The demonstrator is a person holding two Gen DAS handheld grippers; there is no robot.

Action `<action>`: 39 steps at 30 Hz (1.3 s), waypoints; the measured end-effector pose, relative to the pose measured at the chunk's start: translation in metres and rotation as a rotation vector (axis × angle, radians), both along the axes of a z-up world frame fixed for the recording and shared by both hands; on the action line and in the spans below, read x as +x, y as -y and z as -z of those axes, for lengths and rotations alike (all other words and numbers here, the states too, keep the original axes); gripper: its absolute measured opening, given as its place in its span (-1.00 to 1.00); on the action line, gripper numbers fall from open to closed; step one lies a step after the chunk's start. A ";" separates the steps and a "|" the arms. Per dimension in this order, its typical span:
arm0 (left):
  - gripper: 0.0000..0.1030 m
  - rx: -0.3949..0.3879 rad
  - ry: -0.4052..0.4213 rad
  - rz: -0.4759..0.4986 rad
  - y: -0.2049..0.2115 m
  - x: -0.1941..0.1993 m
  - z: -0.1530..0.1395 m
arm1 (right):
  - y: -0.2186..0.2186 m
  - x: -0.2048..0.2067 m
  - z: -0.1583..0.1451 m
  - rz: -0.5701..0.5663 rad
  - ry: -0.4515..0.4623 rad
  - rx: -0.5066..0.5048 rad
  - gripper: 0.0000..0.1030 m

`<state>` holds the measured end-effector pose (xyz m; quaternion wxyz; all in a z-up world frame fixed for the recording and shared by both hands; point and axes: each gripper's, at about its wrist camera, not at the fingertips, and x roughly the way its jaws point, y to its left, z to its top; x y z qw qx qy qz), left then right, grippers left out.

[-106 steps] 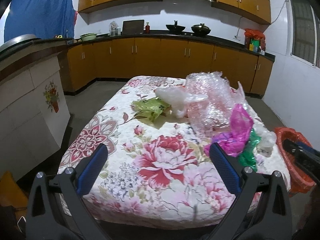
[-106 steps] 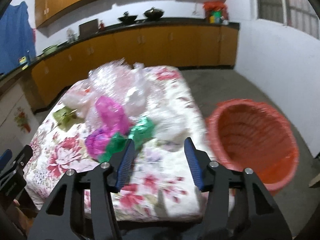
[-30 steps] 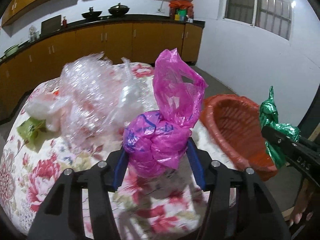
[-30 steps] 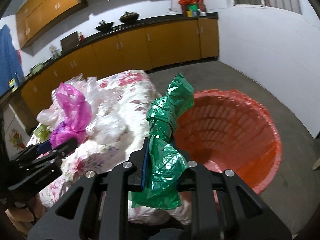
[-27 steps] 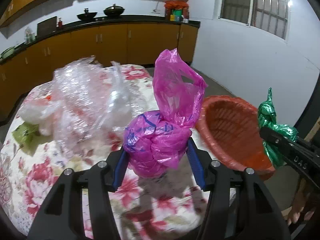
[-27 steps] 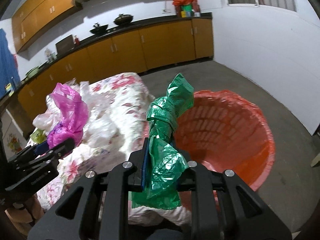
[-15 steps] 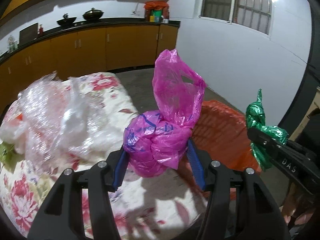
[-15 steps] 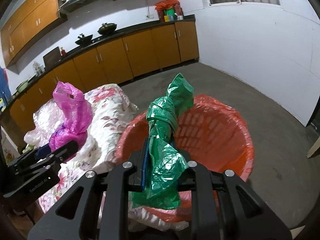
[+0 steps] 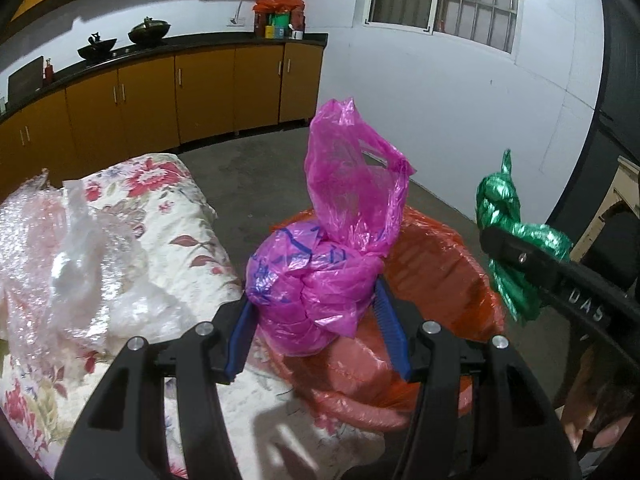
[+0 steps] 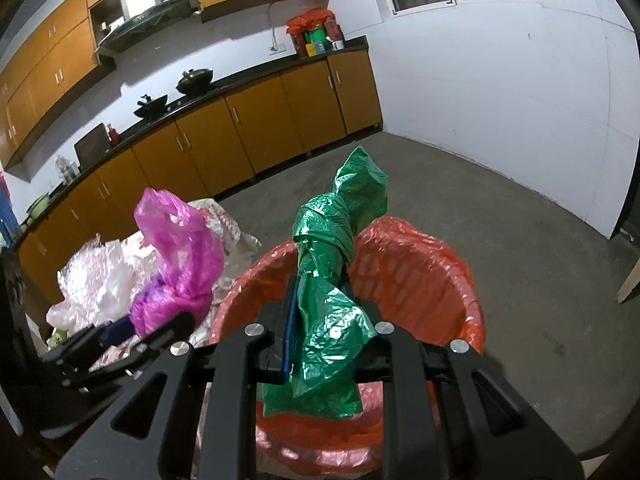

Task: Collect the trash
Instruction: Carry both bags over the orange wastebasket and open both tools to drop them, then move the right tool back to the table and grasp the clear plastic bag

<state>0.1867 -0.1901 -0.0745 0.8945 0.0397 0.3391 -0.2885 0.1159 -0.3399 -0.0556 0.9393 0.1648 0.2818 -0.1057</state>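
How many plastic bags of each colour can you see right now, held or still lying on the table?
Pink bag, held in the left gripper: 1
Green bag, held in the right gripper: 1
Clear or whitish plastic, a crumpled heap on the floral tablecloth; I cannot separate pieces: 1 heap
Red liner in the bin: 1
Total: 4

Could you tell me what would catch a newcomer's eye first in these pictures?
Two bright knotted bags: a magenta plastic bag clamped in the left gripper and a green plastic bag in the right gripper. Both hang near the red-lined orange basket beside the floral-covered table.
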 end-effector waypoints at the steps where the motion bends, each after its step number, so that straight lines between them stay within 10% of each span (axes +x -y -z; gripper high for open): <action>1: 0.06 0.002 -0.003 0.004 0.003 0.001 0.002 | 0.002 0.000 0.000 0.002 0.002 0.001 -0.60; 15: 0.24 0.031 -0.061 0.009 0.016 0.009 0.022 | 0.019 -0.003 -0.003 0.039 0.017 0.029 -0.24; 39: 0.56 0.135 0.062 -0.539 -0.210 -0.029 0.020 | -0.138 0.041 -0.008 -0.343 -0.026 -0.020 -0.24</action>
